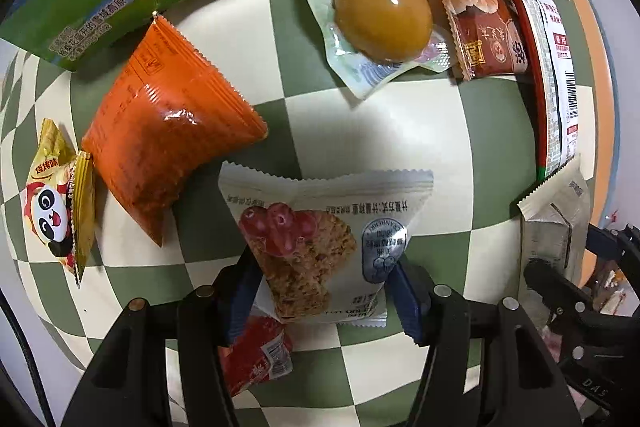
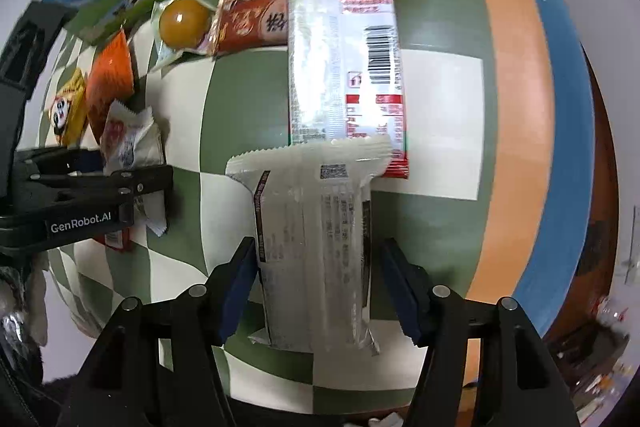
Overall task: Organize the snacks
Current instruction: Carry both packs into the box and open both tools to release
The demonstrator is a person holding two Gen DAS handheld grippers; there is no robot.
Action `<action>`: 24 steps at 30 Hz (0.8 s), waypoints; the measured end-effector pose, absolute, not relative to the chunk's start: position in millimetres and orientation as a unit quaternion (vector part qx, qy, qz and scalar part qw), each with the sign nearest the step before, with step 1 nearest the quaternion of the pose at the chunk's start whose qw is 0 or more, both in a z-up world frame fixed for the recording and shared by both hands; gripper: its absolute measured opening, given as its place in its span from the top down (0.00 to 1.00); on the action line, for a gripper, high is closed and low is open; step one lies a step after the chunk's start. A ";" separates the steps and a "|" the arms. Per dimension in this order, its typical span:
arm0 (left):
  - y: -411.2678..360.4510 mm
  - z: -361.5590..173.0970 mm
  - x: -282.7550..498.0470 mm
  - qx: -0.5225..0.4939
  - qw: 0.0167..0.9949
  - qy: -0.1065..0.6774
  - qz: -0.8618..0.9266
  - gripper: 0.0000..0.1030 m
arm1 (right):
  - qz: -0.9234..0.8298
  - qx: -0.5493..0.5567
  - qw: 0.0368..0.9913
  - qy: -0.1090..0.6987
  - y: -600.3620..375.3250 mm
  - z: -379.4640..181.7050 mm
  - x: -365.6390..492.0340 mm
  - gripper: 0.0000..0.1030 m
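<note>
In the left wrist view my left gripper [image 1: 322, 275] is shut on a white oat-bar packet [image 1: 320, 243] with red berries printed on it, held over the checkered cloth [image 1: 400, 131]. A red packet [image 1: 256, 355] lies under it. In the right wrist view my right gripper [image 2: 316, 259] stands around a long white packet [image 2: 312, 247]; its blue pads sit close to the packet's sides with small gaps showing. The left gripper [image 2: 100, 187] and its oat-bar packet [image 2: 132, 143] show at the left of that view.
Along the milk carton box [image 1: 100, 11] lie a panda snack [image 1: 52, 207], an orange packet [image 1: 168, 131], a packed braised egg [image 1: 380, 15], a brown packet [image 1: 480, 27] and a long red-edged packet [image 2: 348, 47]. An orange and blue table border [image 2: 520, 107] runs at the right.
</note>
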State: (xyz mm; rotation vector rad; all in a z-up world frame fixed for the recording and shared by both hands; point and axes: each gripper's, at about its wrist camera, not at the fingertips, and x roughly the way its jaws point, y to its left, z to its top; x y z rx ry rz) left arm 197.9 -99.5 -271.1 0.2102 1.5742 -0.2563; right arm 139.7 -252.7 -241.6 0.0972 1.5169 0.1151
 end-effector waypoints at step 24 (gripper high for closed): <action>-115.7 -188.5 177.7 -0.025 0.733 0.669 -0.123 0.57 | 0.046 0.139 0.777 0.612 -233.1 -168.3 139.7 0.45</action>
